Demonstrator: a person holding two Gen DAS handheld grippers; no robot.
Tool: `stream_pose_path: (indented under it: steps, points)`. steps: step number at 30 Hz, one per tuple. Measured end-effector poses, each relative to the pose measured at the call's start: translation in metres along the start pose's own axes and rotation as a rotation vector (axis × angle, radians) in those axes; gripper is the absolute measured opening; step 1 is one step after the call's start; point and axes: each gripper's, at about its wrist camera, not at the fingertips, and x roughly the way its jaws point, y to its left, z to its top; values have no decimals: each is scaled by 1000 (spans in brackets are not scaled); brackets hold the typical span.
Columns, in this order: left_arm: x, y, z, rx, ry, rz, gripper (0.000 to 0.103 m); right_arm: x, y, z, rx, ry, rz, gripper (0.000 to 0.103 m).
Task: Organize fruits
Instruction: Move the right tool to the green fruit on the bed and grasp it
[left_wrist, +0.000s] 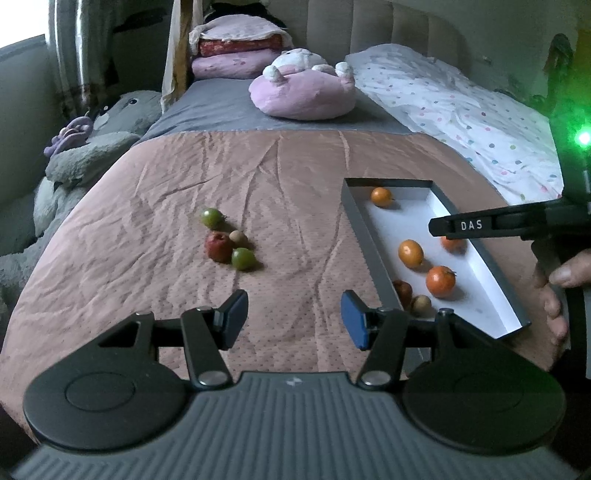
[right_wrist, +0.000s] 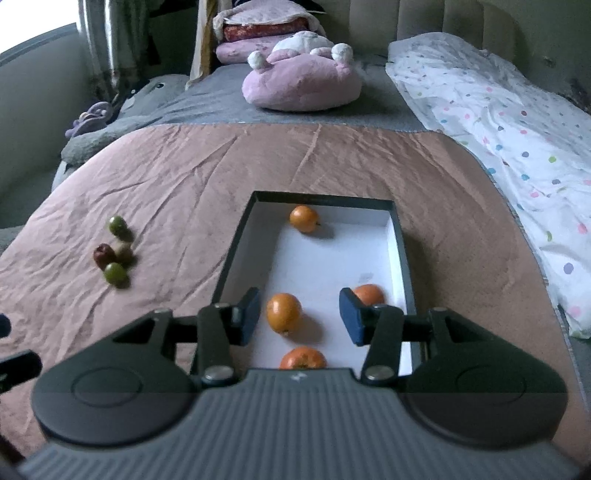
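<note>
four loose fruits: a green fruit (left_wrist: 211, 216), a red fruit (left_wrist: 218, 247), a small tan fruit (left_wrist: 238, 237) and a second green fruit (left_wrist: 242, 258) lie bunched together on the pink bedspread (left_wrist: 147, 236), well apart from the box.
six boxed fruits: the grey box (right_wrist: 236, 236) with a white floor holds four oranges, one at the far end (right_wrist: 303, 218), one mid-left (right_wrist: 283, 312), one by the right wall (right_wrist: 369, 294) and one nearest the camera (right_wrist: 303, 358); the left wrist view also shows a dark red fruit (left_wrist: 403, 291) and a tan fruit (left_wrist: 422, 305) at the near left wall.
left gripper: the left gripper (left_wrist: 293, 319) hangs over bare bedspread between the loose bunch and the box; its jaws are spread with nothing between them.
right gripper: the right gripper (right_wrist: 300, 315) sits over the near half of the box; its jaws are spread, and the mid-left orange lies on the box floor between them, clear of both pads.
hand: a hand (left_wrist: 557, 295) grips the right gripper's handle beside the box's near right corner.
done: by my reading, more than half the fruits are already in the box.
left: the four loose fruits seem yet to be moved; the left gripper looks best placed for them.
doubt: whether any sorting by kind is wanted, i cannot tell.
</note>
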Motion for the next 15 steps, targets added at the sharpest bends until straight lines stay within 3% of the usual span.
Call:
stream_pose_path:
  steps: [15]
  points:
    - [-1, 29, -3, -58, -8, 35, 62, 0, 45, 9, -63, -16, 91, 49]
